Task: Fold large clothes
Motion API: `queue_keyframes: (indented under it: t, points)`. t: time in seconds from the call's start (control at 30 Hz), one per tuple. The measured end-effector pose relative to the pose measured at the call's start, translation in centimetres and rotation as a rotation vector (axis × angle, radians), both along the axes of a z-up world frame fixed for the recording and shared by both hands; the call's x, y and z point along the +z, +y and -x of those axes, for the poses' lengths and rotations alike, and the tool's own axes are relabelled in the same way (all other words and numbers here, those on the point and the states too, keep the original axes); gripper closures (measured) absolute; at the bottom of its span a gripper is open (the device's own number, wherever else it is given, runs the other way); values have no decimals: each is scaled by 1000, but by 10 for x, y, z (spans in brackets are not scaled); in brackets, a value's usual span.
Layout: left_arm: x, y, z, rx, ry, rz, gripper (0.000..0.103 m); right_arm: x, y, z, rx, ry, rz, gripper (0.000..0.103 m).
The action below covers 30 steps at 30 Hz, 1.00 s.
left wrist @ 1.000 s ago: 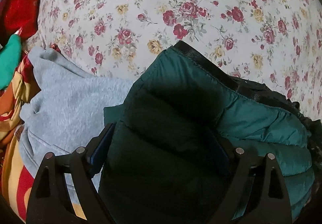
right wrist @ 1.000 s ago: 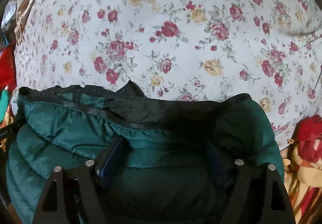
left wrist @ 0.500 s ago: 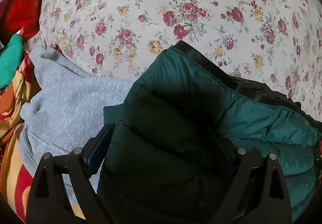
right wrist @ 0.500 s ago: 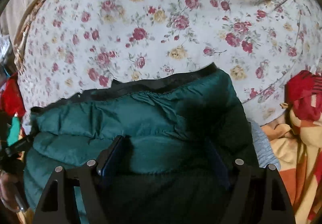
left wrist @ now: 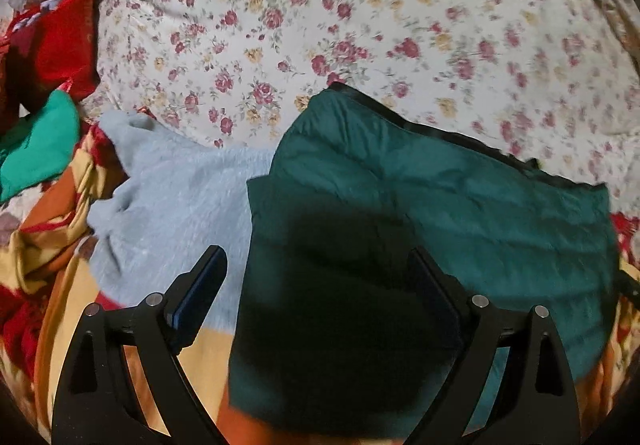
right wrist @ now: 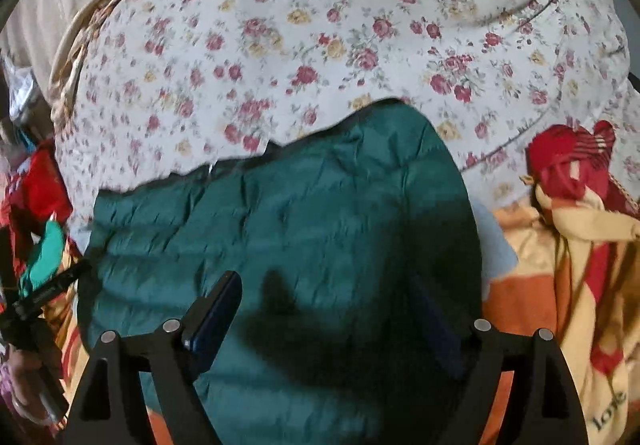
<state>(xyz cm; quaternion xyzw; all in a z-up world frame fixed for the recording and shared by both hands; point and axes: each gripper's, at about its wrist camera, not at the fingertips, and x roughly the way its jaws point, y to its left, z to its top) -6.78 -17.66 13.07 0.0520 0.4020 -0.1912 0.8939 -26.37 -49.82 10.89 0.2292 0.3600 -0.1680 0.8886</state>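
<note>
A dark green quilted puffer jacket point(left wrist: 440, 197) lies folded into a flat block on the bed, its black-trimmed edge toward the floral sheet. It also fills the middle of the right wrist view point(right wrist: 304, 221). My left gripper point(left wrist: 316, 269) is open and hovers above the jacket's left part, holding nothing. My right gripper point(right wrist: 324, 297) is open above the jacket's right part, also holding nothing. A grey fleece garment point(left wrist: 172, 197) lies under and to the left of the jacket.
A white floral sheet point(left wrist: 360, 25) covers the bed beyond the jacket. An orange, yellow and red blanket point(right wrist: 560, 285) lies at the near side. Red cloth point(left wrist: 52, 41) and a green garment point(left wrist: 36, 149) sit at the left. The other hand and gripper point(right wrist: 32, 325) show at far left.
Both grippers have let go of the jacket and drawn back and up. The jacket now lies flat on the bed; the fingers no longer press into it.
</note>
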Motion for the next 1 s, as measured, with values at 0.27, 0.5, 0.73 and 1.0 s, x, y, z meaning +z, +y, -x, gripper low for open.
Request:
queue_keyframes:
  t: [0.27,0.5,0.73,1.0]
  points:
    - [29,12,61,-46,-70,-2,11,21,35,30,17,-4,5,19]
    - [37,13,78,-80,-113,3,11,37,51,43,15,-2,53,15]
    - [19,11,56,-73,-91,22,11,30,51,34,0,30,80,12]
    - [-8,10,11,-46,-3,39,11,20,37,11,-49,55,87,12]
